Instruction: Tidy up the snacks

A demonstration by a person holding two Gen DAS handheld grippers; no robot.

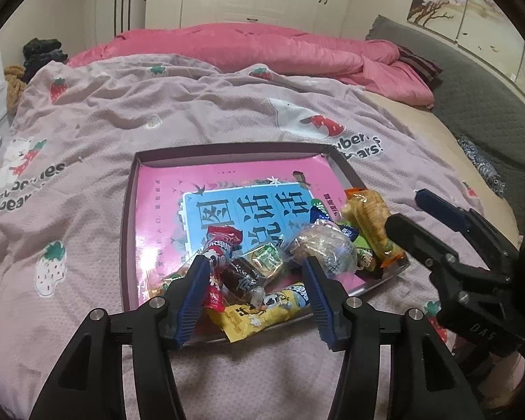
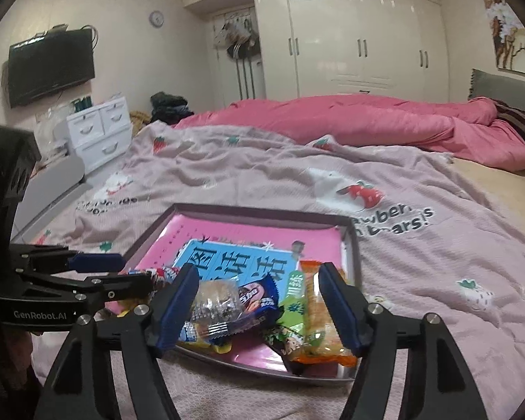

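Observation:
A shallow dark-rimmed tray (image 1: 129, 210) (image 2: 262, 211) lies on the bed with a pink and blue book cover inside. Wrapped snacks are piled in its near right corner. In the left wrist view I see a yellow packet (image 1: 262, 311), a brown candy (image 1: 241, 276), a clear-wrapped cake (image 1: 325, 245) and an orange-green packet (image 1: 367, 220). My left gripper (image 1: 255, 266) (image 2: 136, 271) hovers open above the pile's left side, its pads off the wrappers. My right gripper (image 2: 259, 273) (image 1: 407, 211) is open above the cake (image 2: 215, 301), a blue packet (image 2: 259, 297) and the orange-green packet (image 2: 318, 315).
The tray rests on a lilac strawberry-print blanket (image 1: 157, 105). A pink duvet (image 1: 262, 45) is bunched at the back, and a grey headboard (image 1: 472, 87) runs along the right. White drawers (image 2: 98, 129) and a wall television (image 2: 50, 66) stand to the left.

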